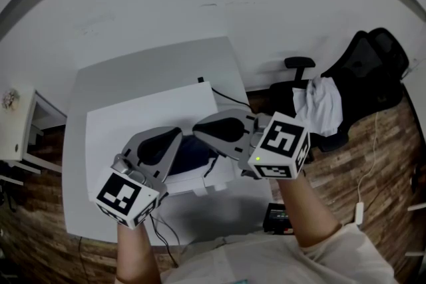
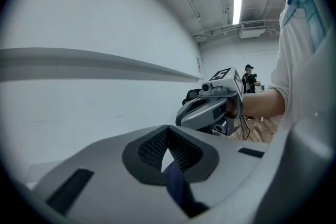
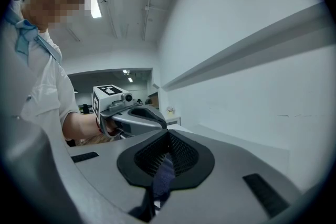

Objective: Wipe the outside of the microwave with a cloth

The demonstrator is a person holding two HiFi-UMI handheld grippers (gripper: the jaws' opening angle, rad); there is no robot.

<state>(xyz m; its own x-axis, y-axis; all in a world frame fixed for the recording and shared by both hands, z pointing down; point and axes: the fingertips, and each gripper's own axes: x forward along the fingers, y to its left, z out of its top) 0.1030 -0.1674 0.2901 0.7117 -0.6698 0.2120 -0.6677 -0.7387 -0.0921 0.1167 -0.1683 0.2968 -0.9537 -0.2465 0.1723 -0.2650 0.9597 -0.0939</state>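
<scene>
Cloth [image 2: 176, 186] hangs pinched in the closed left hand-held gripper [image 1: 176, 136] and right hand-held gripper [image 1: 200, 130], above the microwave [image 1: 133, 123].

A dark blue cloth [image 1: 192, 153] is held bunched over the white microwave [image 1: 140, 120].

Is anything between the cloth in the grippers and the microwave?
Nothing visible. The left gripper and right gripper are both shut on the dark cloth, held directly above the white microwave, with no other object seen on its top. The spot right under the grippers is hidden.
</scene>
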